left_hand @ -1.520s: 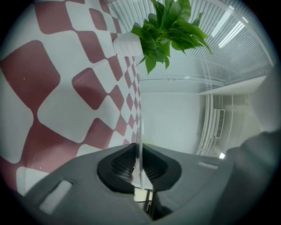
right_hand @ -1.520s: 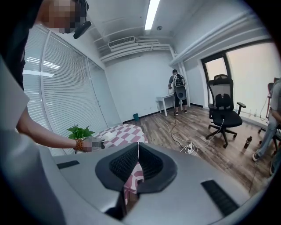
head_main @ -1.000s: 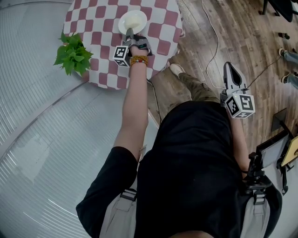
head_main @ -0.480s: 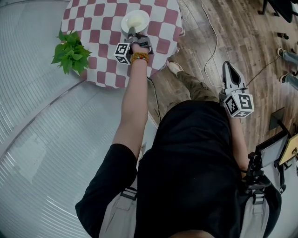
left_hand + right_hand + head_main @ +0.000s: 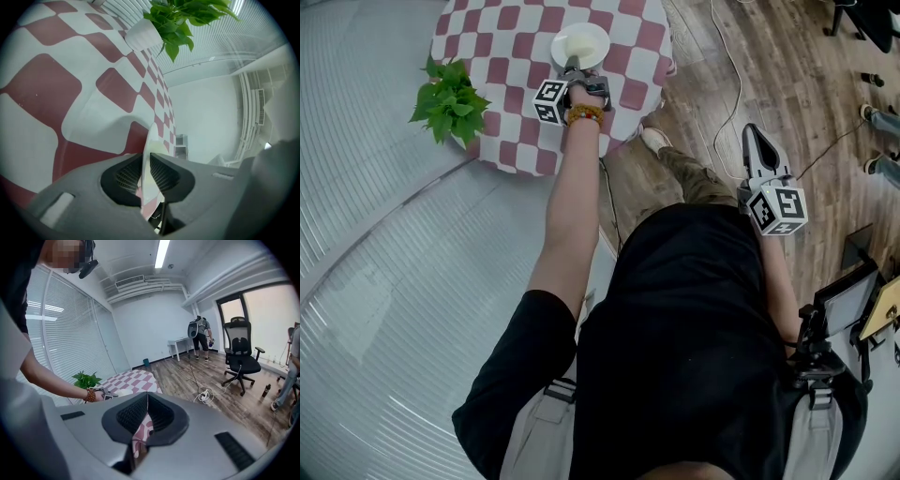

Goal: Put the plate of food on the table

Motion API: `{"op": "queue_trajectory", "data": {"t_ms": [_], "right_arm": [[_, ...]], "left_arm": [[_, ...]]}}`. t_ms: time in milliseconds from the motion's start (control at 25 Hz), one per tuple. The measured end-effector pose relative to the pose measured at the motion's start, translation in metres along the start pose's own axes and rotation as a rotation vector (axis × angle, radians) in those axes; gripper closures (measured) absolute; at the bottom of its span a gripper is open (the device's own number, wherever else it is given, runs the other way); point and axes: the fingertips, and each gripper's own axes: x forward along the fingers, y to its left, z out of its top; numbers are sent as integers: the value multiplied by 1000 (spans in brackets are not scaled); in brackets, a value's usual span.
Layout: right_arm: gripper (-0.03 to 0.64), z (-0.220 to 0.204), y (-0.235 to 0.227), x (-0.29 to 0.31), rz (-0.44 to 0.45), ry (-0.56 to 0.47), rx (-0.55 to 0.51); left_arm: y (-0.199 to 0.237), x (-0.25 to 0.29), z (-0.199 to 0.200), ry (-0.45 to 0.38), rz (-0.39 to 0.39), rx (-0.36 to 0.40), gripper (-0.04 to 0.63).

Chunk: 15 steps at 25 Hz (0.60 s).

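A white plate with pale food rests on the red-and-white checked table near its far edge. My left gripper reaches over the table to the plate's near rim. In the left gripper view the plate stands edge-on between the pads of my left gripper; the jaws are opening, but the pads still look to be touching the rim. My right gripper hangs over the wooden floor, far from the table. In its own view my right gripper is shut with nothing in it.
A potted green plant stands at the table's left edge, and shows as the plant in the left gripper view. A cable trails over the floor. An office chair and a standing person are across the room.
The plate stays on the cloth with my left gripper at its rim. The whole head view has shifted slightly, and my right gripper has drifted a little up and left.
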Motion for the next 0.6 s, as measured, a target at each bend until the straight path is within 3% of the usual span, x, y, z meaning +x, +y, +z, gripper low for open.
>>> {"op": "queue_trajectory", "data": {"t_ms": [400,600], "right_arm": [[606,-1,6,3,27,-7,3],[606,-4,5,1,29,-13,13]], "left_arm": [[18,-8,-9,99,67,-9,492],[25,-10,-15,123,53,-58,402]]}}
